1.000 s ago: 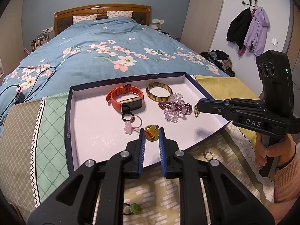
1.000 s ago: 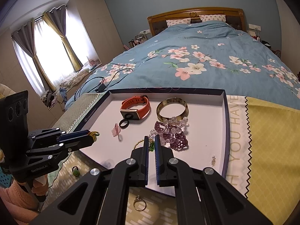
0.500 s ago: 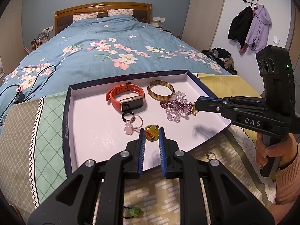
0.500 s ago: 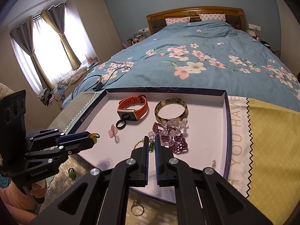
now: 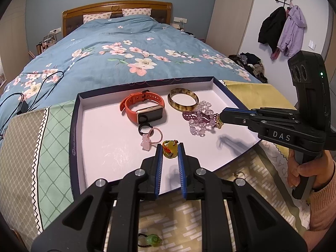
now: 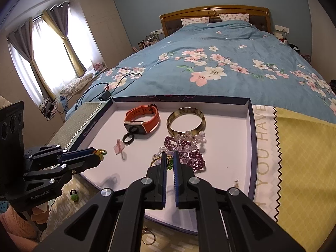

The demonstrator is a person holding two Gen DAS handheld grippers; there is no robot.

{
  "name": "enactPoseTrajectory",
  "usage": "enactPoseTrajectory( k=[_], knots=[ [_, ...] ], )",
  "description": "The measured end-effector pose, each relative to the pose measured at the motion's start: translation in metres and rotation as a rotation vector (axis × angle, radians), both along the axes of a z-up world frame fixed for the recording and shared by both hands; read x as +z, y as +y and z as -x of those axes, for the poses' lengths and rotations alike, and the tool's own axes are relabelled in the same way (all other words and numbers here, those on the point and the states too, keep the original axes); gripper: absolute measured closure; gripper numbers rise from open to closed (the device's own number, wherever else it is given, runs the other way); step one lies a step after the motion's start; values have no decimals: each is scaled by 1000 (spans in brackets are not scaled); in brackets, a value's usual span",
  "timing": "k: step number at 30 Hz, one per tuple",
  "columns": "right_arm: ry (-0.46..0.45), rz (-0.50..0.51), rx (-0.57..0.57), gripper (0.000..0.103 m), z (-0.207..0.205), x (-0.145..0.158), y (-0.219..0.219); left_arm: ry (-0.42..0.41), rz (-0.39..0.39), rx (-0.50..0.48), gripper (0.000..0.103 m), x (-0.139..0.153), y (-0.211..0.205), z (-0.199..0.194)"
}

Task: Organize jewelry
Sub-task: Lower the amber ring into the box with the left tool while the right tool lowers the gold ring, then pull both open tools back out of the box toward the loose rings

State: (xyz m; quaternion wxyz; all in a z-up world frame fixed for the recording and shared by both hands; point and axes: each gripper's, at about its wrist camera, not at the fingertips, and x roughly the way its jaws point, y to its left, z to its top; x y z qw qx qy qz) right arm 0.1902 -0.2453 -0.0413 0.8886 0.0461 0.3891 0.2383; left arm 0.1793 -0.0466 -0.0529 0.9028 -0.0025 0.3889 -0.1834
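A white tray with a dark rim [image 5: 75, 126] [image 6: 252, 138] lies on the bed. It holds an orange watch [image 5: 145, 107] [image 6: 141, 118], a brown bangle [image 5: 183, 101] [image 6: 185, 120], purple and clear bead bracelets [image 5: 199, 118] [image 6: 189, 147], a black ring [image 5: 144, 128] [image 6: 128, 138] and a pink charm [image 5: 146, 142] [image 6: 118, 147]. My left gripper [image 5: 170, 149] [image 6: 98, 153] is shut on a yellow pendant with a red cord [image 5: 169, 148], low over the tray. My right gripper [image 6: 170, 157] [image 5: 220, 117] is shut on a gold chain with green beads [image 6: 156, 160], beside the bead bracelets.
A gold ring [image 5: 239, 174] [image 6: 148, 238] and a green pendant [image 5: 152, 239] [image 6: 74, 196] lie on the patterned cloth in front of the tray. A small item [image 6: 236, 181] sits at the tray's right edge. Black cables [image 5: 31, 92] lie on the floral quilt.
The right gripper has moved left with the gold chain, from the tray's right part to the bead bracelets. The left gripper has stayed shut on the yellow pendant.
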Motion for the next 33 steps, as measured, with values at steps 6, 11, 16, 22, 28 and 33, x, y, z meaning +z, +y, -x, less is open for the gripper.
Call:
enactPoseTrajectory(
  k=[6, 11, 16, 22, 28, 33],
  knots=[
    [12, 20, -16, 98, -3, -4, 1, 14, 1, 4, 88, -4, 0, -4],
    [20, 38, -22, 98, -6, -8, 4, 33, -3, 3, 88, -10, -2, -5],
    [24, 56, -29, 98, -7, -11, 6, 49, 4, 2, 88, -13, -4, -7],
    [23, 57, -42, 97, -7, -10, 5, 61, 13, 0, 85, -15, -5, -8],
    [0, 26, -53, 85, 3, 0, -3, 3, 21, 11, 76, 0, 3, 6],
    [-32, -6, -31, 82, 23, 13, -12, -73, 38, 19, 67, 19, 26, 33]
  ],
)
